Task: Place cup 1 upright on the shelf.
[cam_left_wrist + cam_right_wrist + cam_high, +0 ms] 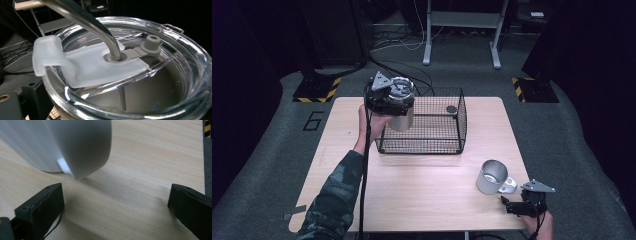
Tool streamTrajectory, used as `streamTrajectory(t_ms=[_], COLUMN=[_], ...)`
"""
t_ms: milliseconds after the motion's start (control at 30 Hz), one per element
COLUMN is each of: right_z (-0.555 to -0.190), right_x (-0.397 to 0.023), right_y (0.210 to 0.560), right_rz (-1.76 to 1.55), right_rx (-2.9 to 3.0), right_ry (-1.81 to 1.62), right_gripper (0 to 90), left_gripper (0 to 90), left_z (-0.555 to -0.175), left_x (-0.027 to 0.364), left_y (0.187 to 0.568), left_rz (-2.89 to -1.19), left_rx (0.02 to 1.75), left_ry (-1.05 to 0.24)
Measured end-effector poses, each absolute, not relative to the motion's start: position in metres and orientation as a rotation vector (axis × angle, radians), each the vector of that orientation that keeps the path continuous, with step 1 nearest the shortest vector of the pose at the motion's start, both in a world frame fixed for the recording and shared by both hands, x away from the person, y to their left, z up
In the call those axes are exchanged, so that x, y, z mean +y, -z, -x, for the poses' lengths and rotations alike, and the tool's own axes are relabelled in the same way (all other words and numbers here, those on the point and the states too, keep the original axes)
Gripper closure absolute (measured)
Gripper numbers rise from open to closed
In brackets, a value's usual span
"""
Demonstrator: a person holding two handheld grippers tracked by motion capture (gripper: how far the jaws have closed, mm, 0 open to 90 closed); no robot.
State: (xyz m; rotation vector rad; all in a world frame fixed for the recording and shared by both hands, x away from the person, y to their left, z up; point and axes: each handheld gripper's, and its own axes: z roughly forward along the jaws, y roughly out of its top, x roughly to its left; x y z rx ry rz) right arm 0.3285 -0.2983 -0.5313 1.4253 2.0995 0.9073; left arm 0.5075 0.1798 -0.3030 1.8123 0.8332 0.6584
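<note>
Left gripper (388,97) held up at the near-left corner of the wire basket (460,122), clamped on a steel tumbler (402,118) that hangs partly over the basket's left edge, clear of the table (412,185). Tumbler upright or close to it; its clear lid (175,45) faces the left gripper view from very close. On the lid: a frosted slider tab (75,62), a grey rubber plug (151,43), and a bent metal straw (95,25) passing down through the lid's hole. The jaws themselves sit hidden behind the tumbler in the high view, so the exact contact points cannot be made out, but the tumbler is off the table and carried by this gripper. The left hand (374,122) wraps the gripper from below, camouflage sleeve (334,200) trailing to the table's near edge. Inside the basket, a small dark round object (451,109) lies near the far-right corner; too small to identify. Right gripper (512,204) rests low at the table's near-right corner, jaws spread wide with nothing between them. Just beyond it stands a steel mug (492,176), open mouth up, handle turned toward the gripper. In the right gripper view the mug handle (82,150) looms just ahead of the left jaw, not touching either jaw.
</note>
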Motion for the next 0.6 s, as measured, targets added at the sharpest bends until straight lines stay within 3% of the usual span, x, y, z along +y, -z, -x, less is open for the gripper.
streamTrajectory(t_ms=[600], right_z=[-0.328], right_x=[-0.298], right_y=[0.531], right_rz=[-1.426], right_rx=[2.099], right_ry=[-0.908], right_gripper=[0.0], left_gripper=[3.8], left_z=[-0.541], left_x=[0.175], left_y=[0.322], left_rz=[-1.84], left_rx=[0.917], left_ry=[-0.646])
